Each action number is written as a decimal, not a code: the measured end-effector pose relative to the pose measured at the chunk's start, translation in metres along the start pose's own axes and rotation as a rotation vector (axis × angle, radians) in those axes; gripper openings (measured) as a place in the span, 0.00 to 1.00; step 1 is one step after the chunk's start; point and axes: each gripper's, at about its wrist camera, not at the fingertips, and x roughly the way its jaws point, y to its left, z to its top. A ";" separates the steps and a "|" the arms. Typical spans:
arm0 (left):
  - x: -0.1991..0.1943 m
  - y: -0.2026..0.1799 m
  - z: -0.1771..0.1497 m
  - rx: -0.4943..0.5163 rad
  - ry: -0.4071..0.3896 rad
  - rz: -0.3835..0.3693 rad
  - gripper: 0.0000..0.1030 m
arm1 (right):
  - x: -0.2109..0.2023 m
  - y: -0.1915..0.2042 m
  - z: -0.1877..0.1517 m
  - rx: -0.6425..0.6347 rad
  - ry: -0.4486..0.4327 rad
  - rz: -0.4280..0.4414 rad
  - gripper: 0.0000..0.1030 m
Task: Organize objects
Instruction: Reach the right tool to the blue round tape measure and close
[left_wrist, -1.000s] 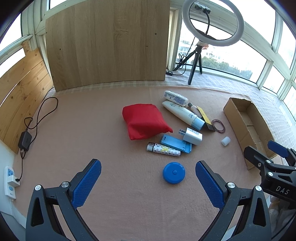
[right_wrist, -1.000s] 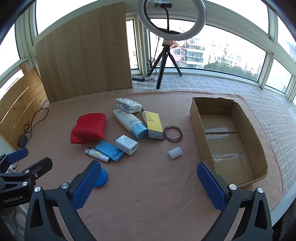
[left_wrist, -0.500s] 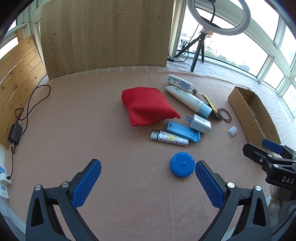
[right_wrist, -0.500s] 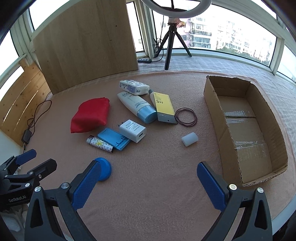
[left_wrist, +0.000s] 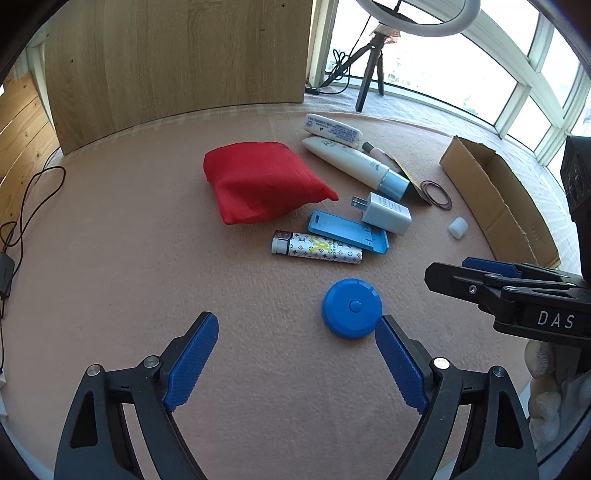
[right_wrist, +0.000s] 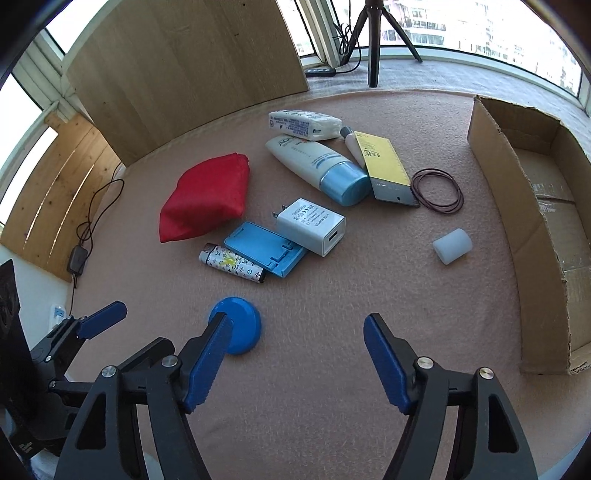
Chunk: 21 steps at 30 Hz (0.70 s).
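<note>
Loose items lie on a pink mat: a red pouch (left_wrist: 260, 182), a white tube with a blue cap (right_wrist: 319, 168), a white charger (right_wrist: 311, 225), a blue phone case (left_wrist: 347, 232), a patterned lighter (left_wrist: 317, 248), a yellow-labelled box (right_wrist: 384, 168), a hair tie (right_wrist: 437, 191), a small white cap (right_wrist: 452, 245) and a round blue disc (left_wrist: 352, 308). My left gripper (left_wrist: 297, 363) is open just short of the disc, whose edge touches the right fingertip. My right gripper (right_wrist: 295, 363) is open, empty, with the disc behind its left finger.
An open cardboard box (right_wrist: 535, 206) lies at the right of the mat. A wooden board (left_wrist: 177, 62) leans at the back, a tripod (left_wrist: 369, 74) stands by the windows, and a black cable with adapter (left_wrist: 22, 206) trails along the left edge.
Both grippers have moved forward and lower toward the objects, which now look larger. The blue disc has come close to both grippers' fingers. Nothing on the mat has shifted.
</note>
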 end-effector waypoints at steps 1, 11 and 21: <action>0.003 -0.003 0.000 0.008 0.007 -0.017 0.82 | 0.004 0.001 0.001 0.002 0.015 0.011 0.58; 0.037 -0.008 -0.006 -0.014 0.090 -0.140 0.56 | 0.035 0.005 0.002 0.042 0.133 0.113 0.41; 0.052 -0.010 -0.005 -0.020 0.113 -0.203 0.39 | 0.051 0.007 0.002 0.067 0.182 0.161 0.33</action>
